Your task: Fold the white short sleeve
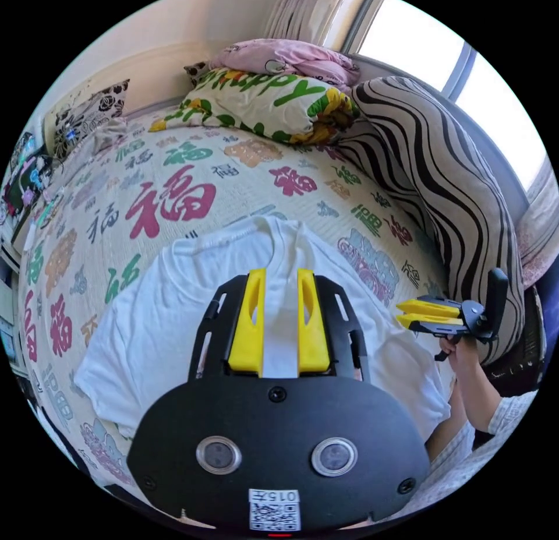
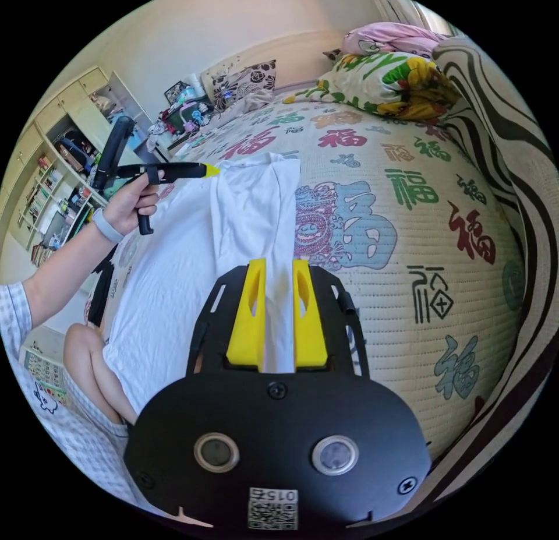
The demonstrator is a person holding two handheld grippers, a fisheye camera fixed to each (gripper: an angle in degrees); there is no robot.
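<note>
White short sleeve (image 1: 174, 330) lies spread flat on the bed mat (image 1: 326, 214), collar end toward the pillows, and I have it under both tools. My left gripper (image 1: 281, 272) hangs over the shirt's middle, jaws parted with only white cloth showing in the gap, nothing pinched. In the right gripper view, the right gripper (image 2: 278, 263) sits over the shirt's folded-in side strip, jaws likewise apart and not clamped on cloth. Looking across, I see the right gripper (image 1: 407, 316) held in a hand (image 1: 460, 353) just off the shirt's edge by the striped cushion (image 1: 442, 173); from the other side the left gripper (image 2: 209, 170) points its yellow tips at the collar end, though side-on I can't tell the gap there. Writing: the mat is covered in large coloured Chinese characters, and the floral pillow (image 1: 262, 103) carries green letters I can't read cleanly. Open mat stretches beyond the collar; the striped cushion hems in one side.
</note>
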